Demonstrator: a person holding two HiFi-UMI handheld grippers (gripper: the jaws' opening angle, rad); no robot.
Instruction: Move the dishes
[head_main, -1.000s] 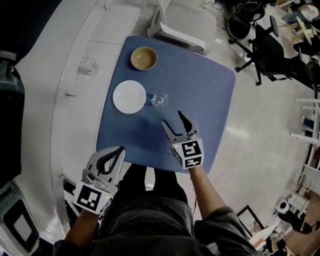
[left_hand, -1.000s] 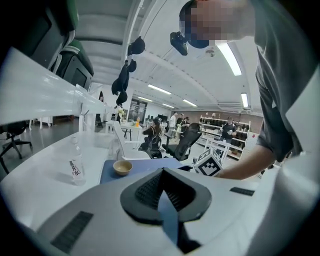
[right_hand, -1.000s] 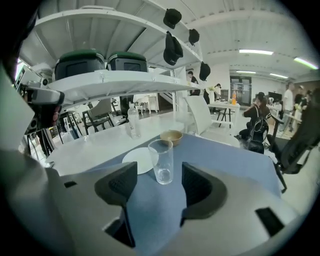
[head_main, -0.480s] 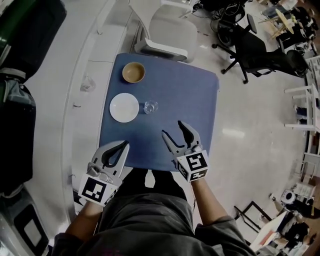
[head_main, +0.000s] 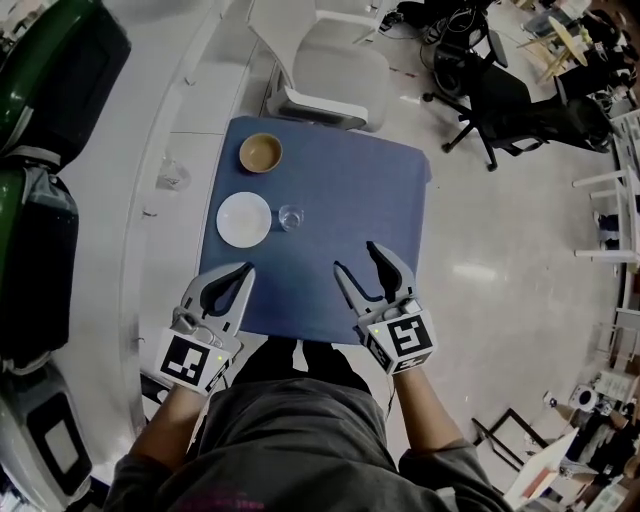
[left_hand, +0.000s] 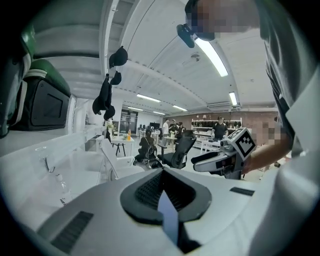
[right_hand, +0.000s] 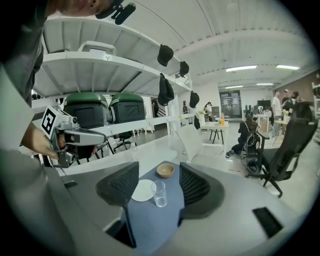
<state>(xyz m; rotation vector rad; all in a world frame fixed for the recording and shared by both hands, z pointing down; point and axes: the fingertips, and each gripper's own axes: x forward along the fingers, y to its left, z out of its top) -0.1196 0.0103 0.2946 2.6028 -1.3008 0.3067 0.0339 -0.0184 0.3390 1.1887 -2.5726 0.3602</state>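
Plate (head_main: 244, 219), glass (head_main: 290, 217) and bowl (head_main: 260, 153) sit untouched at the table's (head_main: 350, 200) far left. The right gripper (head_main: 356, 258), jaws apart and empty, should drop low and straddle the glass squarely before closing. The left gripper (head_main: 241, 270) is closed and empty. Against earlier, both grippers are higher above the table, and the right jaws have just been narrowing.

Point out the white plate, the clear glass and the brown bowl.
white plate (head_main: 244, 219), head view, its centre.
clear glass (head_main: 290, 217), head view, its middle.
brown bowl (head_main: 260, 153), head view, its inside.
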